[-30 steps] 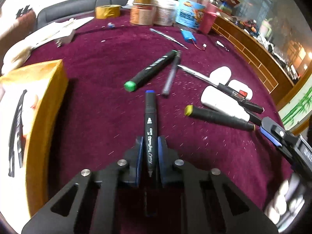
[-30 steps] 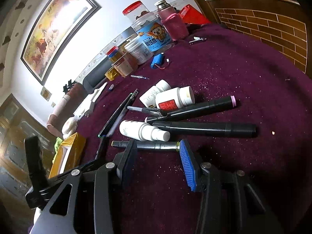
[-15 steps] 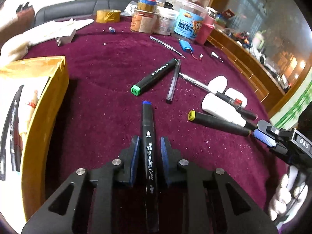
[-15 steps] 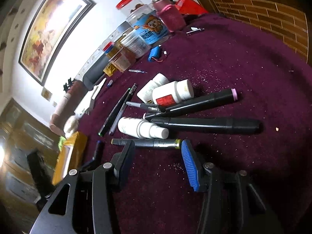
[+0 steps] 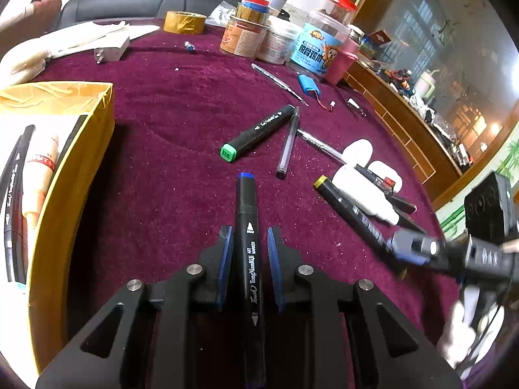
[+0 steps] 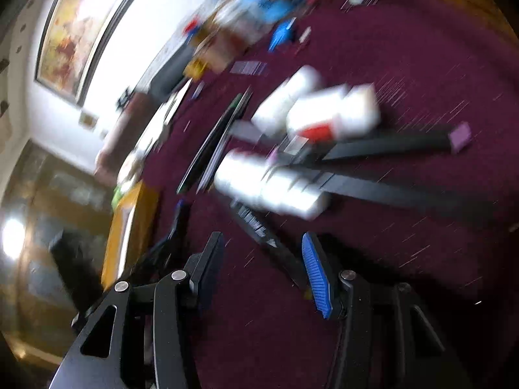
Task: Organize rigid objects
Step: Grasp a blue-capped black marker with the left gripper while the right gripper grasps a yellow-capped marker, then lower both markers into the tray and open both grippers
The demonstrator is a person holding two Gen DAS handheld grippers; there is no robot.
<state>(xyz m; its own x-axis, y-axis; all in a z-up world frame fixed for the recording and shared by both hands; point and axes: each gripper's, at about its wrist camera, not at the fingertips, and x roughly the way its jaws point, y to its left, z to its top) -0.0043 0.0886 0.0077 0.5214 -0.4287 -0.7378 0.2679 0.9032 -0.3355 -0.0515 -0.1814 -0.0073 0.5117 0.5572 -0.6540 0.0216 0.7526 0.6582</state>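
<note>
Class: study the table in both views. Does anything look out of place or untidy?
Yes. Markers, pens and white bottles lie scattered and crossing on the purple cloth, while the yellow box already holds some. A blue-capped marker lies loose between the left gripper's parted jaws. The right-wrist view is too blurred for details.

Marker [image 5: 249,243] lies on the table [image 5: 162,103], pointing away, between the left gripper [image 5: 249,246] jaws. Box [image 5: 65,175] stands at far left with markers inside. Two pens [image 5: 287,144] lie ahead; bottles [image 5: 356,183] and another marker [image 5: 350,209] to the right. Jars [image 5: 246,37] and tape roll [image 5: 185,22] line the far edge.
</note>
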